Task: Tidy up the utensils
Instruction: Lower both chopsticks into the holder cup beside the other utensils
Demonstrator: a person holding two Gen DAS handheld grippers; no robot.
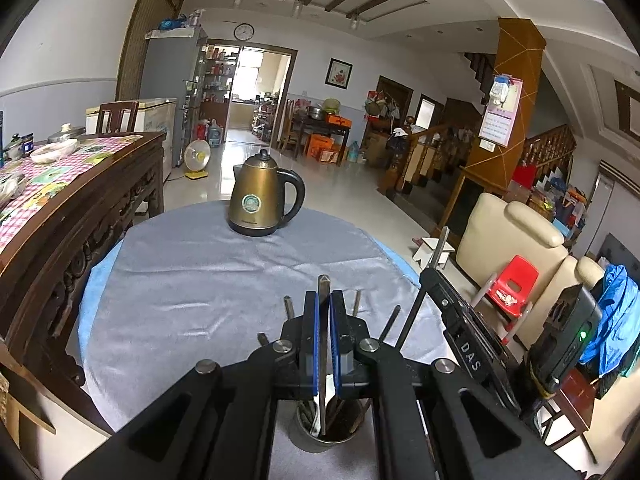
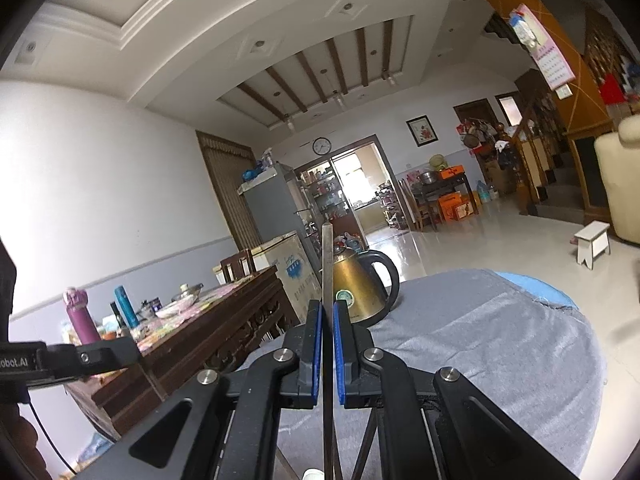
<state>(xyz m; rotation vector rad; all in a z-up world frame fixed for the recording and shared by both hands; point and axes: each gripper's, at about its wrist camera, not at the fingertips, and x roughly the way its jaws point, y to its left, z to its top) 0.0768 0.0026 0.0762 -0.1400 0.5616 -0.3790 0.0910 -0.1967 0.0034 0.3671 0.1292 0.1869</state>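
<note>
In the left wrist view my left gripper (image 1: 324, 296) is shut on a flat metal utensil handle (image 1: 323, 283) that stands upright. Its lower end reaches into a metal cup (image 1: 316, 438) directly under the gripper. Several chopstick ends (image 1: 356, 300) stick up out of that cup around the fingers. My right gripper (image 2: 328, 305) is shut on a thin metal chopstick (image 2: 326, 256) held upright, its lower end hidden below the frame. From the left wrist view the right gripper (image 1: 432, 276) hangs just right of the cup with the chopstick (image 1: 442, 244) through it.
A round table under a grey cloth (image 1: 200, 280) carries a bronze kettle (image 1: 260, 200) at its far side. A carved wooden table (image 1: 80, 208) with dishes stands close on the left. To the right are a cream armchair (image 1: 512, 240), a red child's chair (image 1: 516, 284) and a white stool (image 2: 594, 242).
</note>
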